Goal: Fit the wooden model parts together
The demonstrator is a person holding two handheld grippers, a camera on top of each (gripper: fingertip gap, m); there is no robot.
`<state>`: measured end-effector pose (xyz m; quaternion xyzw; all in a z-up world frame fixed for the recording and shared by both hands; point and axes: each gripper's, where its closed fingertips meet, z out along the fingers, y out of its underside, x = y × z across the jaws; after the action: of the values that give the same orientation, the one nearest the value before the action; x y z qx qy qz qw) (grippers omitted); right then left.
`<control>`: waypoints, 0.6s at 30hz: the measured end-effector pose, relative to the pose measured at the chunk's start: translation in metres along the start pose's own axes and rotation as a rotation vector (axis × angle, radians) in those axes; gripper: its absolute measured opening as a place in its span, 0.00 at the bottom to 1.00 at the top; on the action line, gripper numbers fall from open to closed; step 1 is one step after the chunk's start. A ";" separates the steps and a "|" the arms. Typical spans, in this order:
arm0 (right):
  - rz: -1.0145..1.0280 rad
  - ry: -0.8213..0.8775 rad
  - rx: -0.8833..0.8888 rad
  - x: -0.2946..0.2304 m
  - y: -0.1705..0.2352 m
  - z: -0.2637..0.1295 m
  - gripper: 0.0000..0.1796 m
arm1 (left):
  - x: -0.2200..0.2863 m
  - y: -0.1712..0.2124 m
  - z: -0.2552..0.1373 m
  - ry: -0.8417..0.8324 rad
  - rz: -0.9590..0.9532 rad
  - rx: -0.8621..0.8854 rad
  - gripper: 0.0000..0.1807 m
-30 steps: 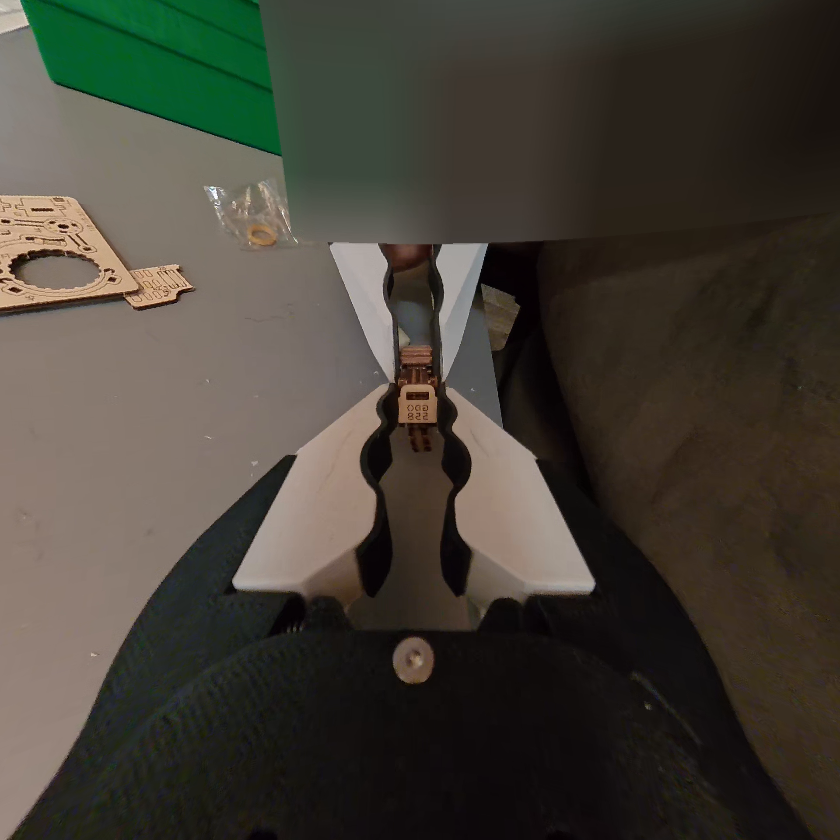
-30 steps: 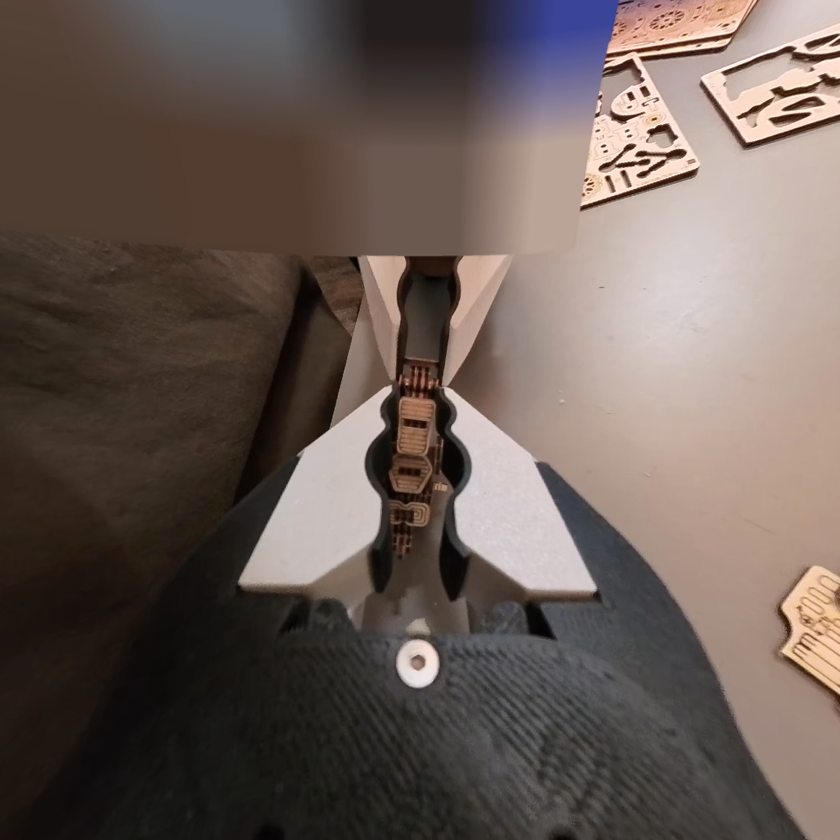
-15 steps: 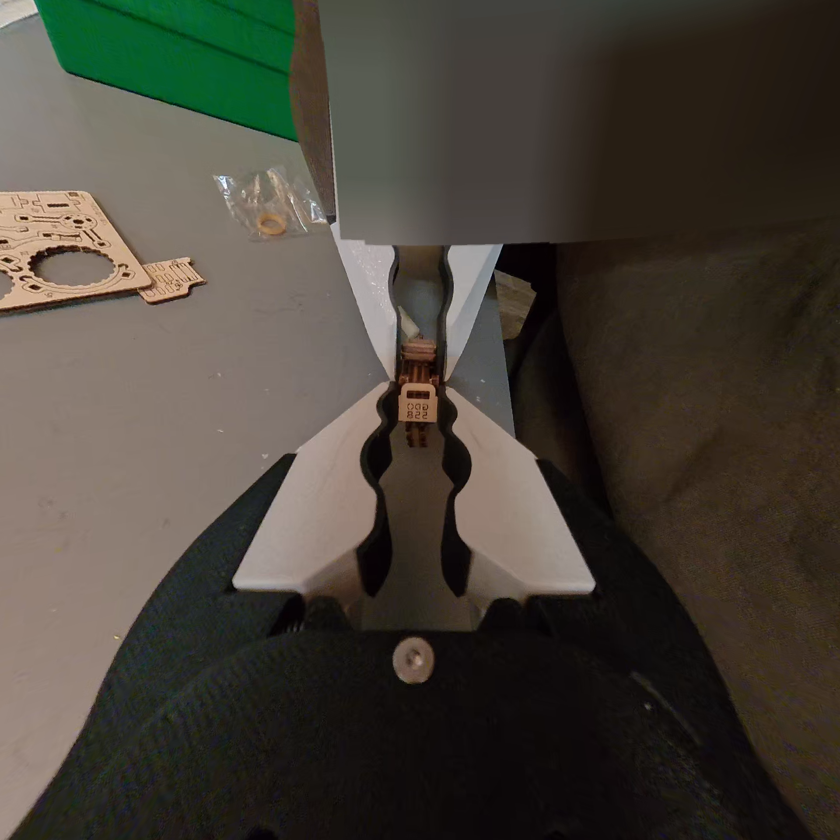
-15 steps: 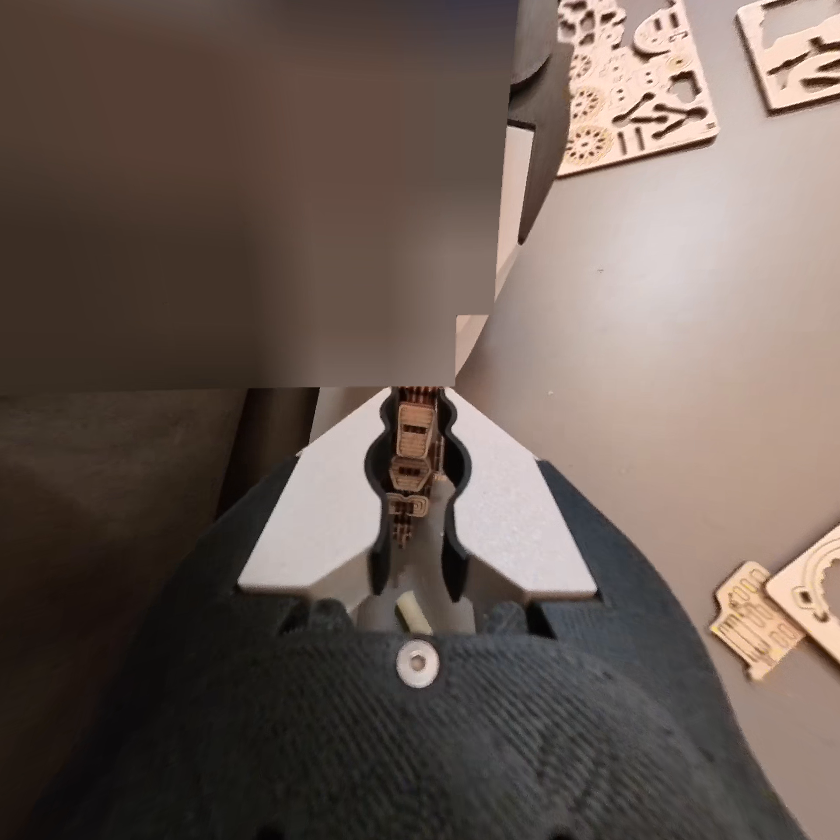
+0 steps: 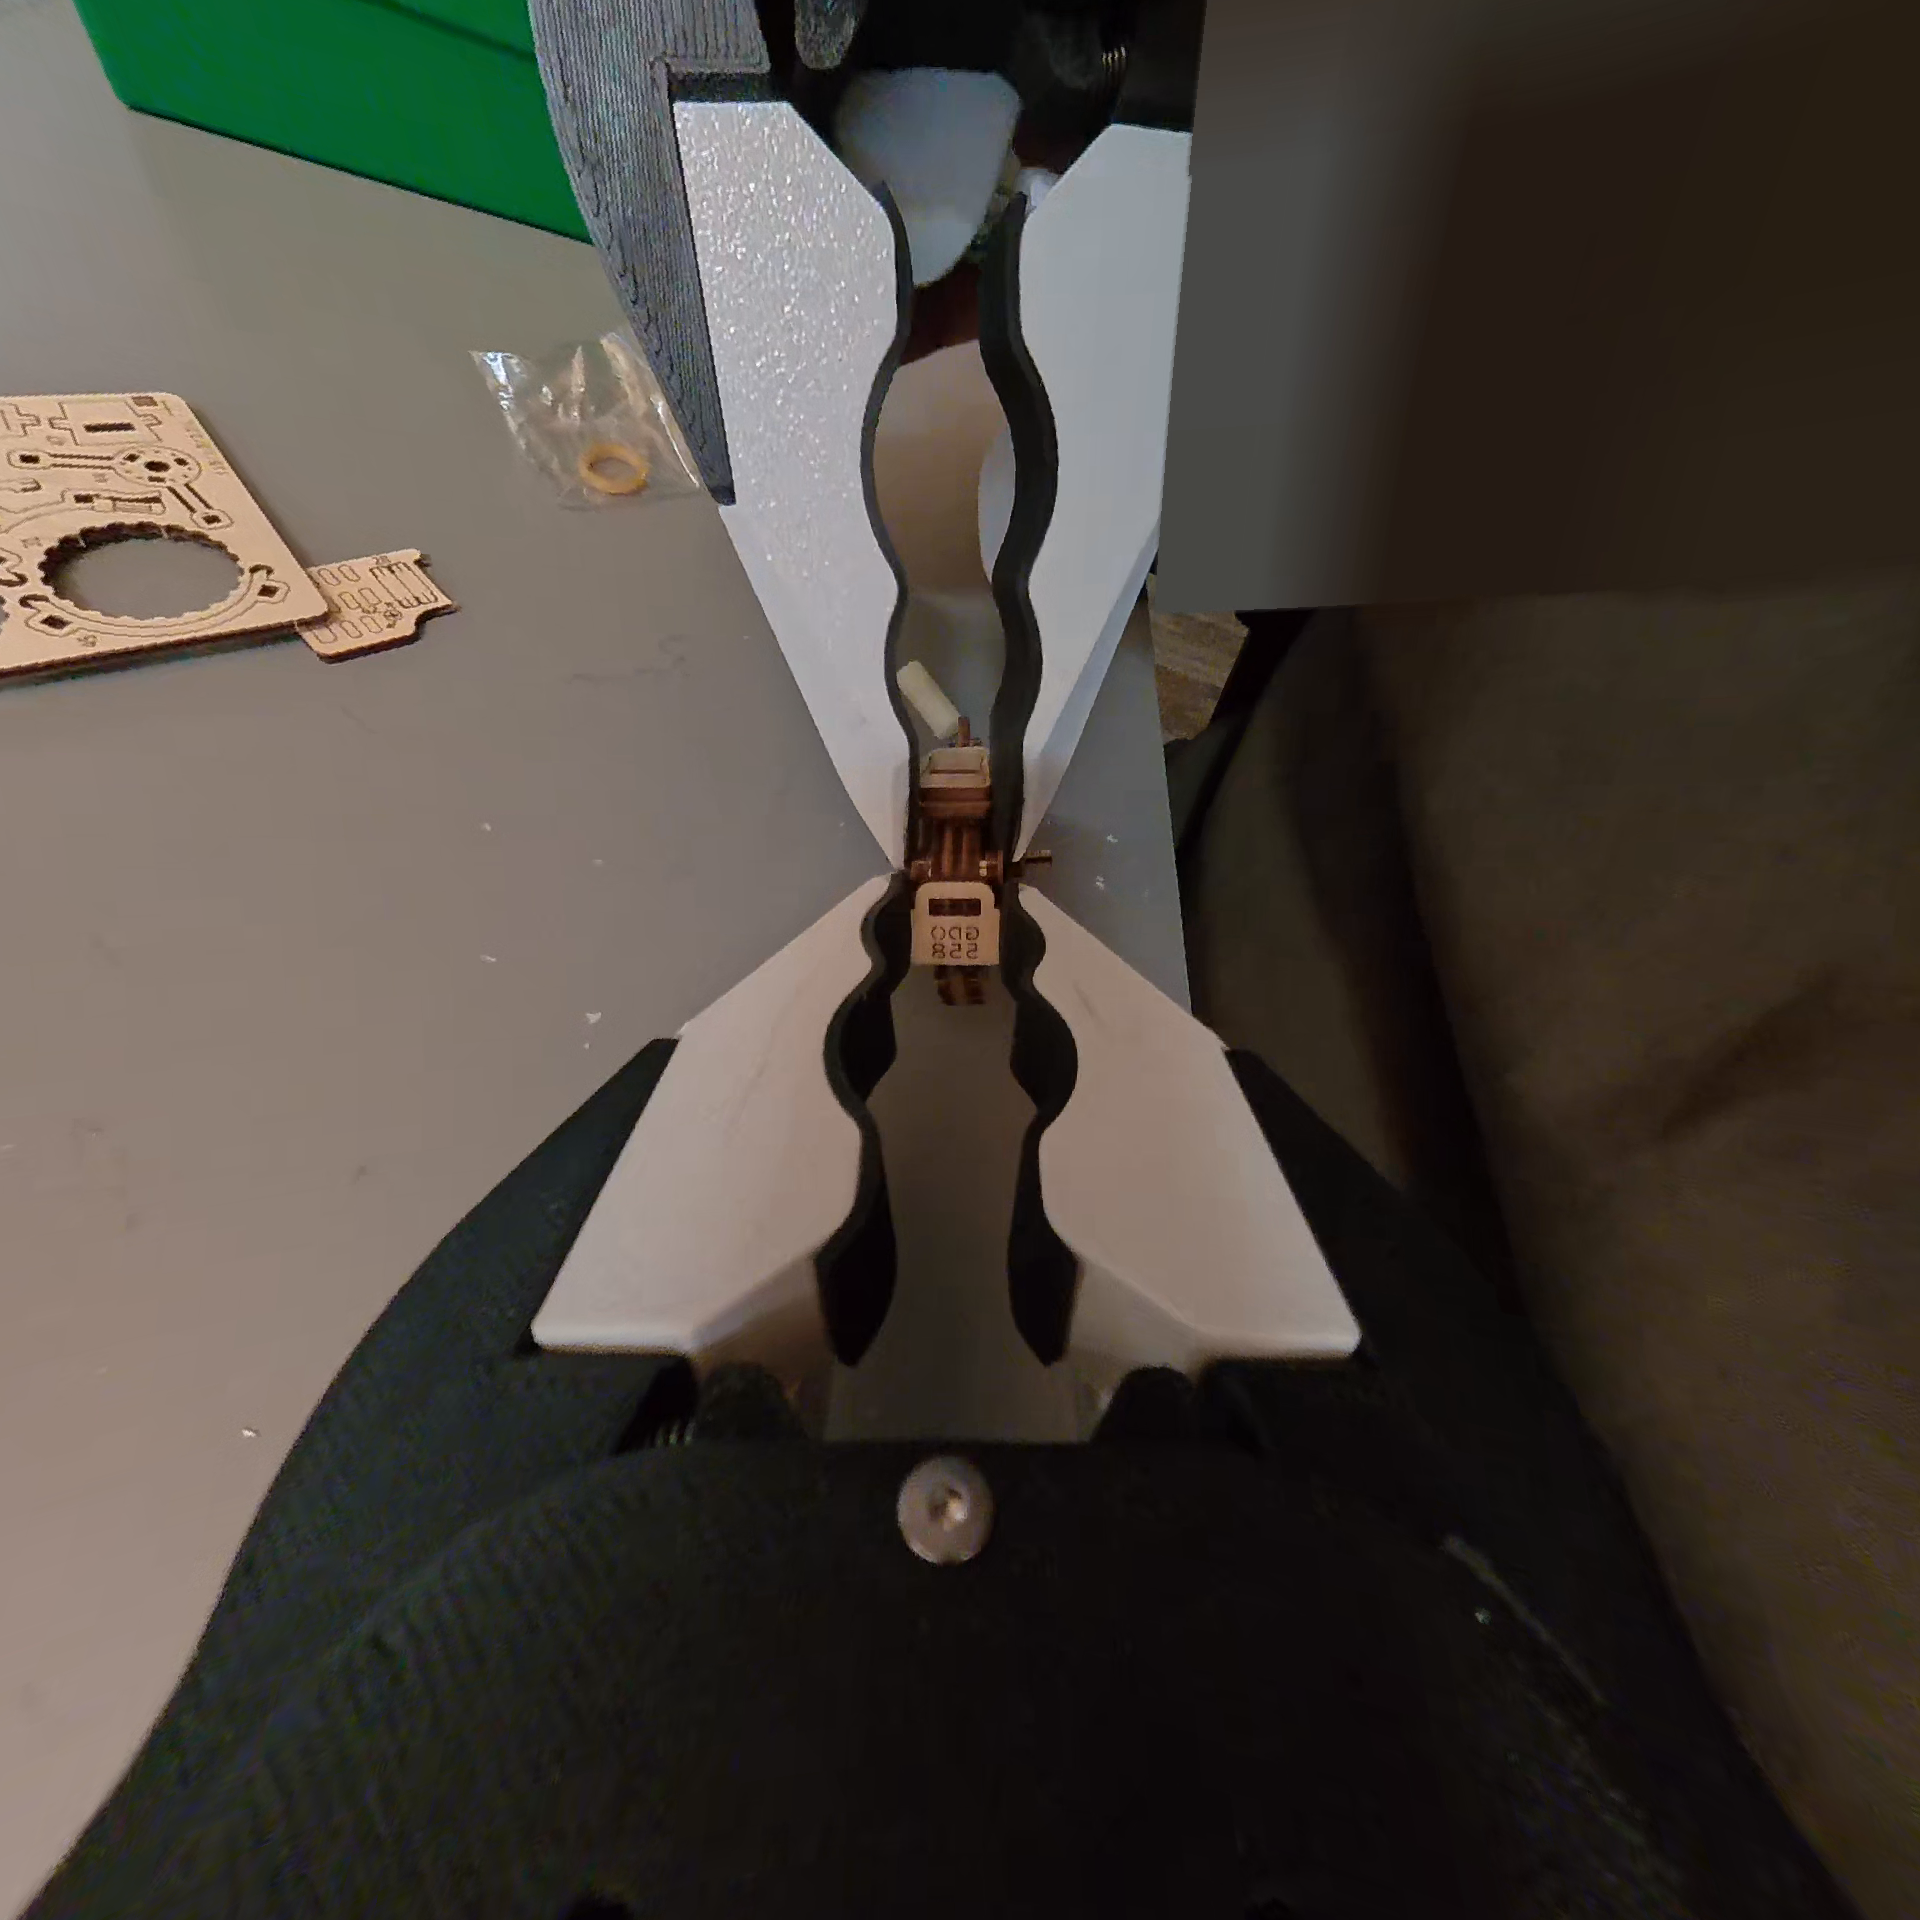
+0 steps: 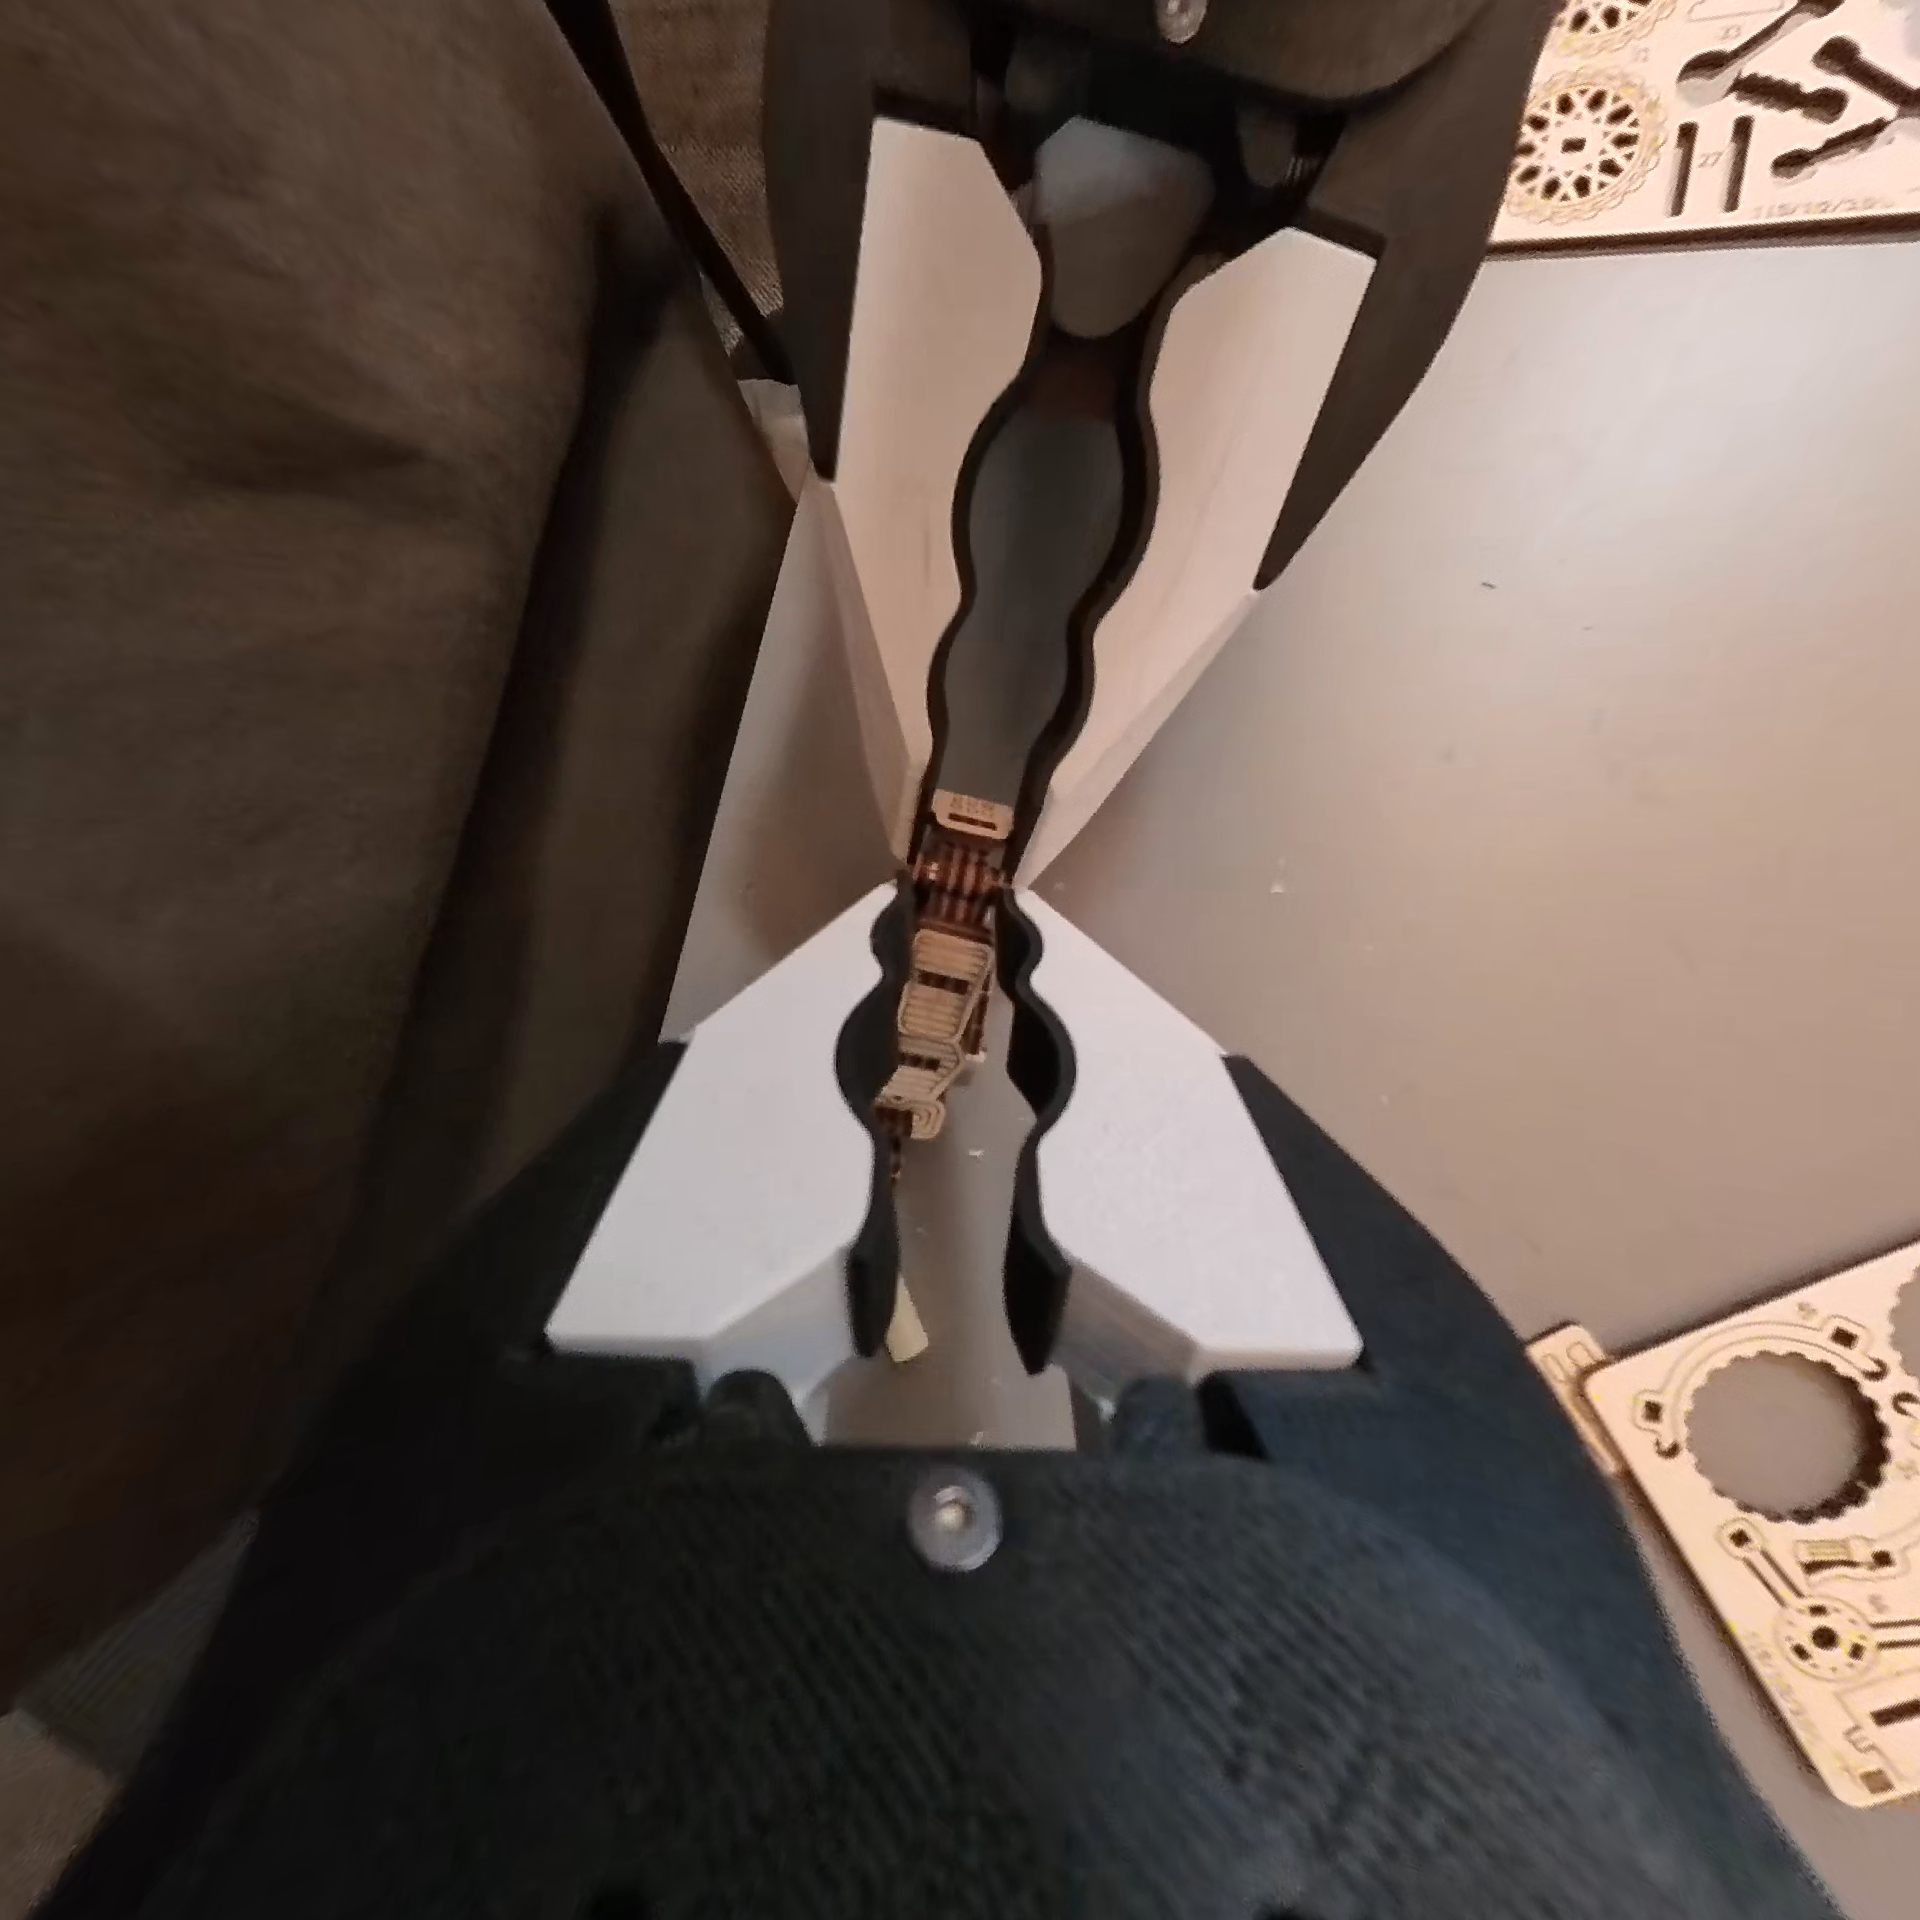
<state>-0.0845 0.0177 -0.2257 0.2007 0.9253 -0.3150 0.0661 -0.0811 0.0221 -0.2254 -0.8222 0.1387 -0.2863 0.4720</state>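
Observation:
My left gripper and my right gripper meet tip to tip above the grey table. Both are shut on one small wooden model assembly. In the left wrist view its pale end plate sits between my left fingertips, with brown slats behind it running into the right gripper opposite. In the right wrist view the assembly is a longer slotted stack along my right fingers, with its far end inside the left gripper. A small white peg lies deep between the right fingers.
A green box stands at the back left. A clear bag with a ring, a punched wooden sheet and a small loose part lie on the table. More sheets show in the right wrist view. Dark fabric borders the table. My left and right fingertips are right by each other.
Both grippers stay shut tip to tip on the assembly. The pair has shifted over the table: the sheet with the round hole has come into the right view's lower right corner.

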 end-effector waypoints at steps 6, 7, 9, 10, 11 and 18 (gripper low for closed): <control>-0.003 -0.004 -0.018 0.001 0.000 0.001 0.07 | 0.000 0.000 0.000 -0.007 -0.002 0.005 0.08; 0.002 -0.006 -0.026 0.000 0.001 0.001 0.07 | 0.000 0.000 0.001 -0.006 -0.002 0.004 0.08; 0.011 -0.005 -0.036 0.001 0.002 0.000 0.07 | -0.002 -0.001 0.002 -0.017 -0.005 0.008 0.08; 0.018 0.011 -0.031 0.003 0.002 -0.001 0.07 | -0.004 -0.004 0.001 -0.031 -0.014 0.024 0.08; 0.027 0.034 -0.020 0.006 0.002 -0.004 0.07 | -0.007 -0.007 0.000 -0.044 -0.030 0.050 0.08; 0.156 0.160 0.222 0.030 -0.011 -0.032 0.07 | -0.023 -0.025 -0.020 -0.050 -0.167 0.213 0.28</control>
<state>-0.1163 0.0386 -0.2016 0.3025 0.8687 -0.3921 -0.0059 -0.1123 0.0329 -0.2042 -0.7830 0.0269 -0.3171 0.5344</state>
